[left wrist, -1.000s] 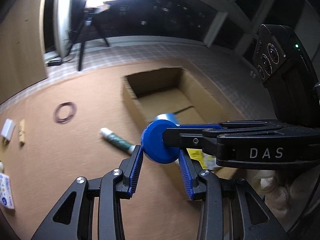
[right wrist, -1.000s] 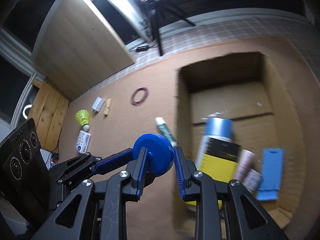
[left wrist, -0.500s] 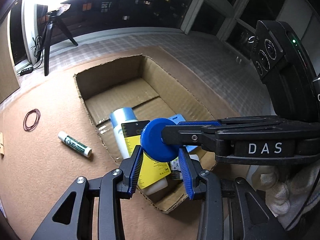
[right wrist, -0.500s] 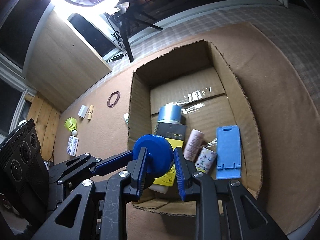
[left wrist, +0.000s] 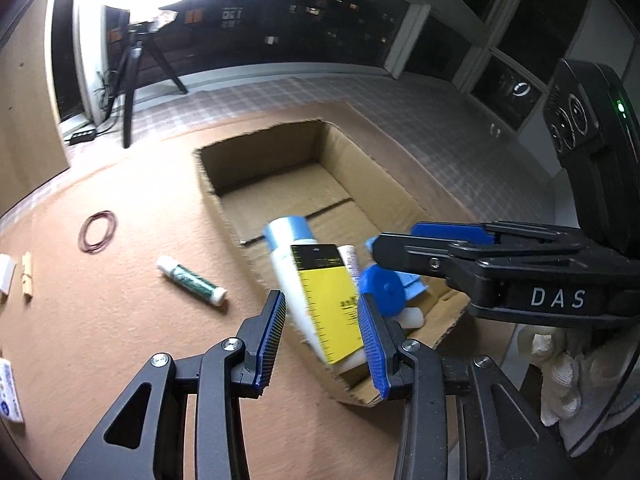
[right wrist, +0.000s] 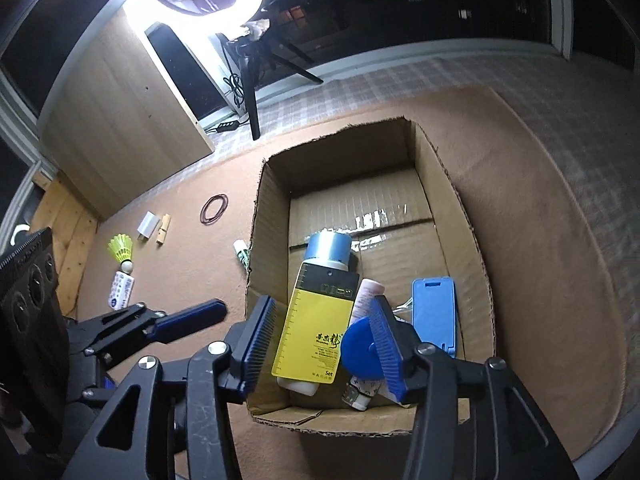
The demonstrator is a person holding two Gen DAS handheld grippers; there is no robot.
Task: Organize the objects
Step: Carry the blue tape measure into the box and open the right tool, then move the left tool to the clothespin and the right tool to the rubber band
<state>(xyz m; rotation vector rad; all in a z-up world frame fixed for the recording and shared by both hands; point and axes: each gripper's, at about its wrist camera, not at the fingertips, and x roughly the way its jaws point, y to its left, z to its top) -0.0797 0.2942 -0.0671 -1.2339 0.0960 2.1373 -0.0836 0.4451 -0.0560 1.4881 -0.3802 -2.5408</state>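
Right gripper (right wrist: 324,344): jaws just parted, spread over the cardboard box (right wrist: 472,232) near edge; blue disc (right wrist: 360,350) loose against the right pad, not clamped. Left gripper (left wrist: 322,338) spread, empty. Yellow bottle (right wrist: 316,332) lies along box's left wall; far half bare.

Over the box (left wrist: 404,196), the left tongs (left wrist: 320,336) stand apart, holding nothing; the blue disc (left wrist: 380,288) sits by the bottle (left wrist: 324,300) inside.
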